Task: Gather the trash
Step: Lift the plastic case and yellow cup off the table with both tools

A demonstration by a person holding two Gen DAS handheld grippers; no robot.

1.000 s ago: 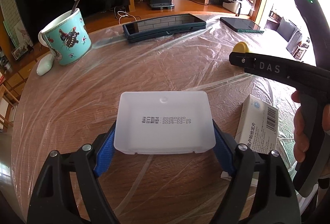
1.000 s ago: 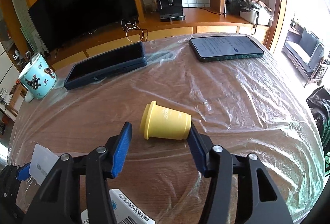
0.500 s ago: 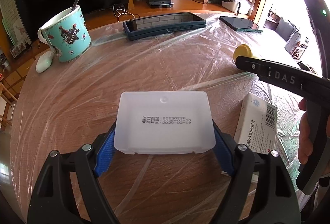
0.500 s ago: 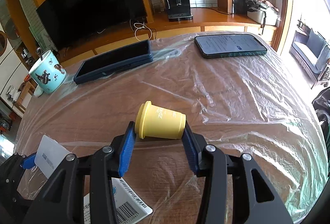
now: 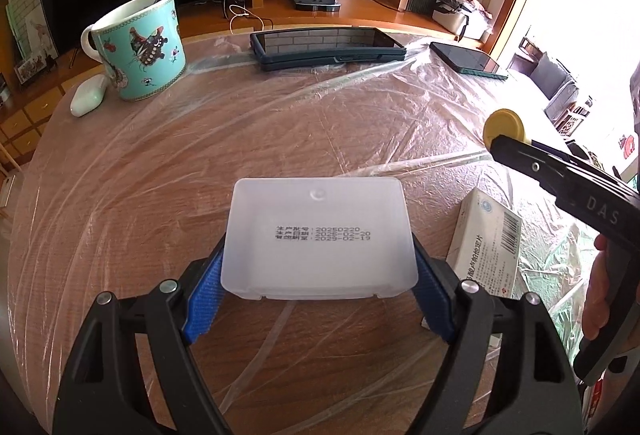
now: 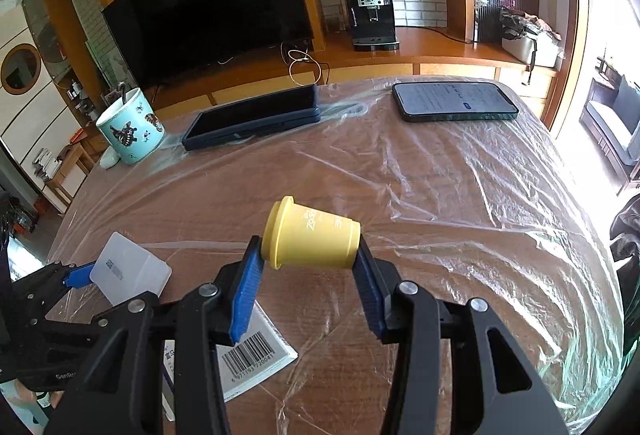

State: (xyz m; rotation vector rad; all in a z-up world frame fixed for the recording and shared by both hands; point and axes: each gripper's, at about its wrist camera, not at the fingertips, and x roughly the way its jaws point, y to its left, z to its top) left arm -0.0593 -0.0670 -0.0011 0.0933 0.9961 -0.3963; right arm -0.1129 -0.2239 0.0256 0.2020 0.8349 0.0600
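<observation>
My left gripper (image 5: 318,289) is shut on a frosted white plastic box (image 5: 318,239) with a printed date, its blue pads pressing both sides. The same box (image 6: 130,269) shows at lower left in the right wrist view, with the left gripper (image 6: 82,275) on it. My right gripper (image 6: 308,277) is shut on a small yellow plastic cup (image 6: 312,239) lying on its side, lifted a little above the table. In the left wrist view the yellow cup (image 5: 503,125) peeks past the right gripper's black finger. A white medicine carton (image 5: 486,241) with a barcode lies on the table between both grippers.
The round wooden table (image 5: 120,171) is covered in wrinkled clear film. A teal mug (image 5: 140,49) with a spoon and a white earbud case (image 5: 89,95) sit far left. A dark tablet (image 5: 326,47) and a phone (image 6: 454,101) lie at the far side.
The right gripper's jaws have shut on the yellow cup and lifted it off the table. The left gripper has kept its grip on the white box and stayed nearly still.
</observation>
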